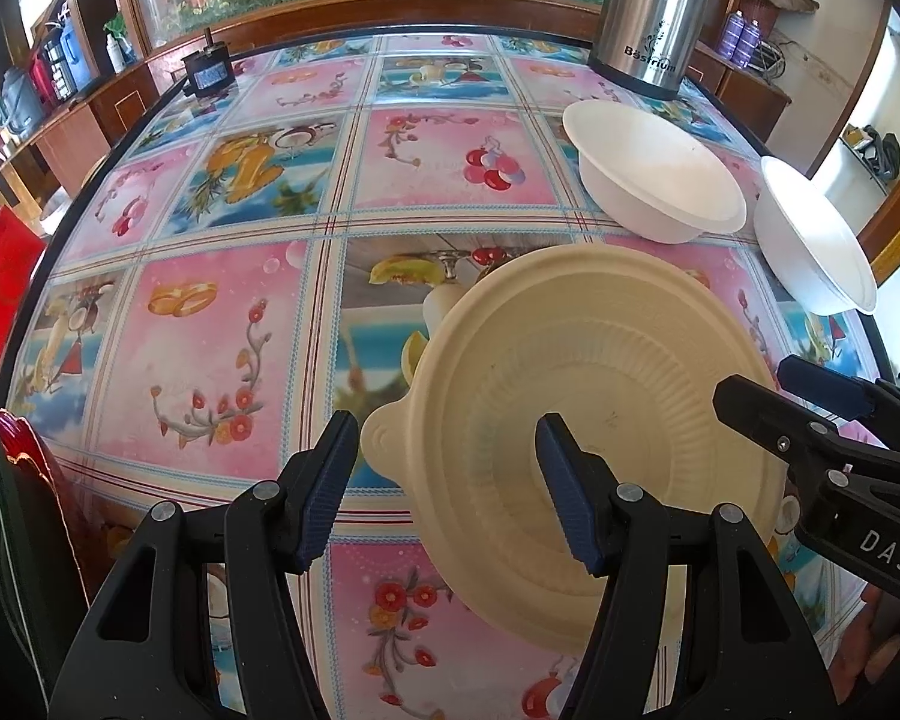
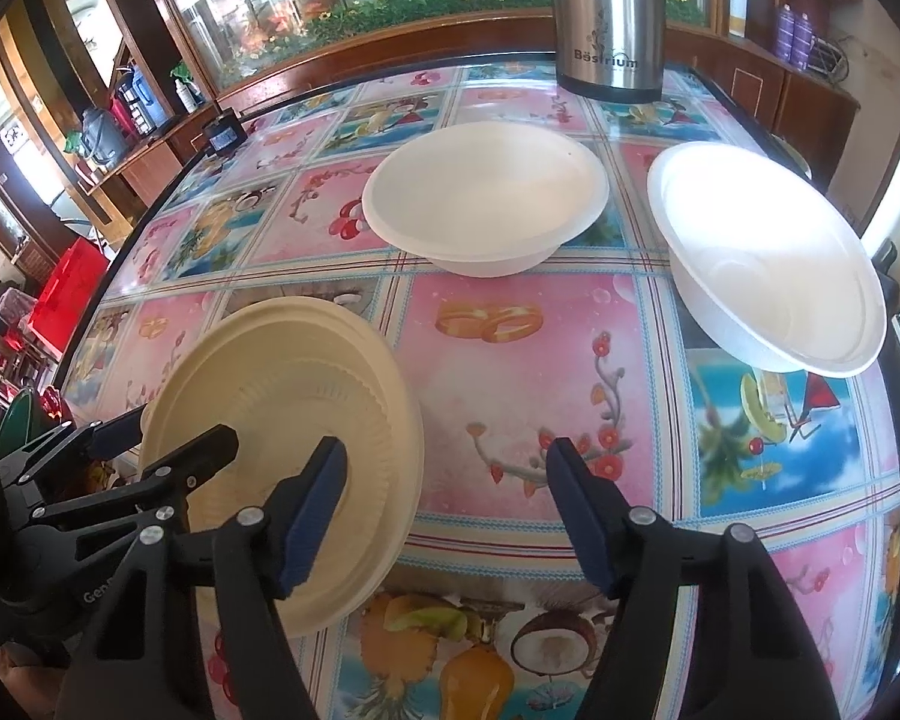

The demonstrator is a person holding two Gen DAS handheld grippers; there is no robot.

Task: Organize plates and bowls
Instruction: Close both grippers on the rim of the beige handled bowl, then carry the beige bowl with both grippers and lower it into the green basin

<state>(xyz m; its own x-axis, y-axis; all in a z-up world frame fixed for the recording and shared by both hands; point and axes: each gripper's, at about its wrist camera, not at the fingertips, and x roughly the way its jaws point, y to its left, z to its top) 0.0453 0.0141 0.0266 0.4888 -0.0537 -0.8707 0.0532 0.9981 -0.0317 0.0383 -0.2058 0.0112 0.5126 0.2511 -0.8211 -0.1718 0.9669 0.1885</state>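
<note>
- A stack of cream-coloured round disposable plates [image 1: 600, 396] is seen on a table covered with a glossy pink and blue cloth printed with fruit and flowers [image 1: 222, 348].
- The stack is tilted, and a small tab [image 1: 384, 438] sticks out from its rim on the left side in the left wrist view.
- The left gripper [image 1: 444, 486] is placed over the left edge of the stack, with one blue pad [image 1: 327, 492] outside the rim and the other above the ribbed inside of the top plate.
- Its jaws are held moderately wide; no pad is seen to press on the plates.
- The right gripper [image 2: 450, 510] is placed over the opposite edge, with one finger over the plates and the other over the bare cloth.
- Its jaws are also apart, and nothing is clamped between them.
- Two white round foam bowls are standing farther back on the table, apart from the plates.
- The first white bowl [image 2: 486, 198] is near the middle, and the second white bowl [image 2: 768, 264] is close to the right edge of the table.
- A tall steel thermos jug with a black base [image 2: 609, 18] is standing behind the bowls.
- A small black box [image 1: 207, 72] is placed at the far left corner.
</note>
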